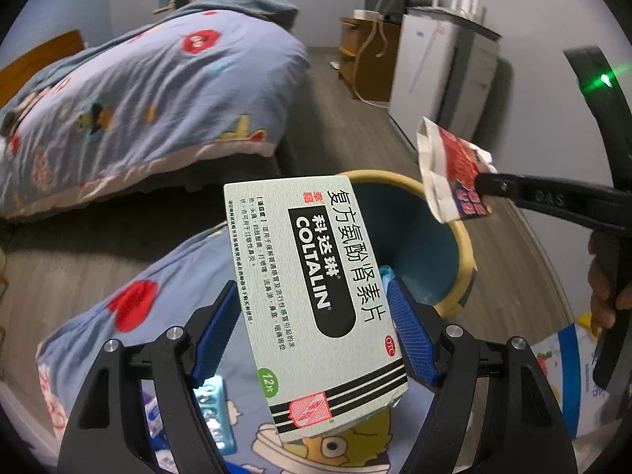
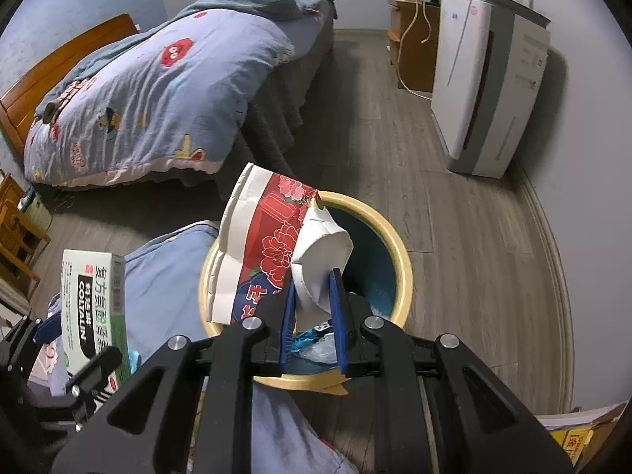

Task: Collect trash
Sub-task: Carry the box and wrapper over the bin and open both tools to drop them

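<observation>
The green-and-white medicine box (image 1: 316, 300) sits clamped across its width in the left gripper (image 1: 312, 324), jaws spread wide, beside the yellow-rimmed bin (image 2: 403, 260). Right gripper (image 2: 312, 308), nearly closed, pinches the crumpled red-flowered carton (image 2: 276, 237) right over the bin's mouth, bed quilt (image 2: 158, 94) behind.

Under your hands lies the grey wood-plank floor (image 2: 466, 237). On it stands the round yellow-rimmed bin with a teal inside (image 2: 403, 260), near you at centre. A blue cartoon-print quilt (image 2: 166, 284) lies just left of the bin. Far left stands the dark-skirted bed (image 2: 284, 106); far right, the white and grey appliance (image 2: 486, 91).
</observation>
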